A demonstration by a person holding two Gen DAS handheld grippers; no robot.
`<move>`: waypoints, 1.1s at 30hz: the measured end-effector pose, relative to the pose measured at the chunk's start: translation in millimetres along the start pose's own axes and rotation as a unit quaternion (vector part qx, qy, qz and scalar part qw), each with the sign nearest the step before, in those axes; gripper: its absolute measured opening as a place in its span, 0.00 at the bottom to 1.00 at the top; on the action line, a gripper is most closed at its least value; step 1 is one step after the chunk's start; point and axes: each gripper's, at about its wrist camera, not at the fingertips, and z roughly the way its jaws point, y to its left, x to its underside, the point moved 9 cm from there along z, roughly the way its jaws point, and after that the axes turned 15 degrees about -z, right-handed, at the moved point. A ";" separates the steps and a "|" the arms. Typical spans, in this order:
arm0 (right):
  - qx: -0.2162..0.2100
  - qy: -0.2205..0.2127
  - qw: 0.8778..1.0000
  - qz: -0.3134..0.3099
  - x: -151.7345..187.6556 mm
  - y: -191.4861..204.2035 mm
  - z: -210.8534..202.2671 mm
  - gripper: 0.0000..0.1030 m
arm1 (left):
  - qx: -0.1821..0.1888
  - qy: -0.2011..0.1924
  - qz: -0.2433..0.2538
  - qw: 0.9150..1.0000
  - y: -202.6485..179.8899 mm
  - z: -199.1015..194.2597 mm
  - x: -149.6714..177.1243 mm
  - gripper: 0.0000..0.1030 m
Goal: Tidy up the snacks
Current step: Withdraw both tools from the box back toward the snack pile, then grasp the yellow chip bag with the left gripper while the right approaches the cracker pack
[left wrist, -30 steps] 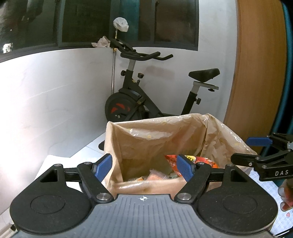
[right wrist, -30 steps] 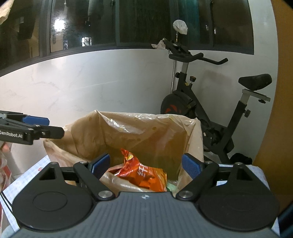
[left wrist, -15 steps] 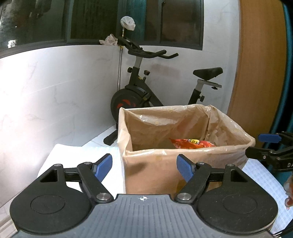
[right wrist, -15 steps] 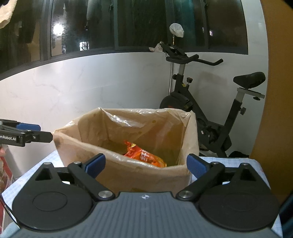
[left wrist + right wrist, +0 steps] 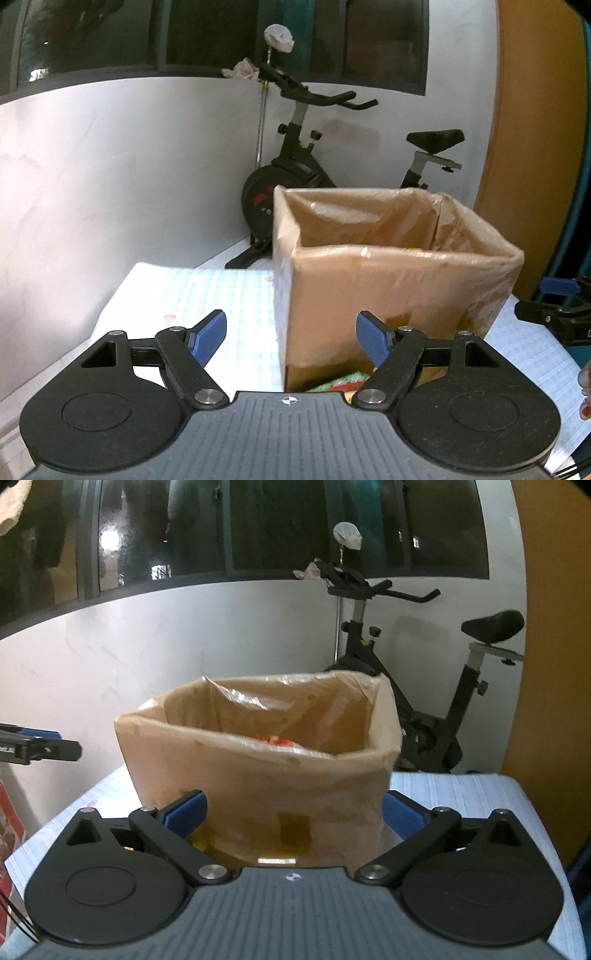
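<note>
Standing on the gridded tablecloth (image 5: 229, 295), the cardboard box (image 5: 258, 771) w/ clear plastic lining sits dead ahead at 12 o'clock of the right gripper (image 5: 293, 814), whose jaws have just been opening and now stand spread wide w/ nothing pinched, blue pads either side of the box's near wall. An orange snack bag (image 5: 277, 741) peeks inside the box. Left gripper (image 5: 291, 338) is spread too, gripping nothing, box at approx 1 o'clock & a green-red snack pack (image 5: 341, 382) low betw. its fingers, exercise bike (image 5: 295, 166) behind
</note>
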 end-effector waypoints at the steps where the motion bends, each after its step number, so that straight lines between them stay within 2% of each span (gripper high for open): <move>1: -0.005 0.003 1.000 0.004 4.6 0.1 0.4 1.00 | -0.002 0.000 -0.003 1.000 2.9 -1.9 3.3 0.77; 6: -0.018 0.013 0.999 0.027 29.3 0.3 0.2 1.00 | -0.009 0.003 -0.025 1.000 19.7 -10.8 21.2 0.77; 14: -0.020 0.048 0.999 0.010 74.4 12.2 5.0 0.98 | -0.013 0.011 -0.054 0.998 33.3 -12.9 56.0 0.78; 17: -0.042 0.066 0.997 0.000 93.5 25.8 9.6 0.92 | -0.017 0.029 -0.069 0.997 36.7 -10.0 75.3 0.78; 19: -0.060 0.080 0.995 -0.014 103.8 39.6 14.6 0.84 | -0.020 0.043 -0.080 0.996 39.9 -8.2 88.3 0.78; 22: -0.078 0.096 0.991 -0.042 117.6 59.8 23.2 0.80 | -0.024 0.057 -0.089 0.994 43.6 -5.3 100.4 0.78; 25: -0.095 0.120 0.986 -0.063 134.9 77.9 36.0 0.71 | -0.028 0.065 -0.084 0.994 44.6 -4.4 107.3 0.78; 28: -0.112 0.134 0.982 -0.067 147.7 92.1 46.5 0.67 | -0.031 0.069 -0.079 0.994 44.2 -4.6 110.6 0.78; 32: -0.114 0.149 0.980 -0.063 155.6 95.3 57.7 0.60 | -0.035 0.072 -0.076 0.994 42.0 -0.8 112.6 0.78; 33: -0.112 0.150 0.981 -0.060 156.9 94.0 59.3 0.56 | -0.037 0.073 -0.077 0.994 42.1 -0.1 112.8 0.78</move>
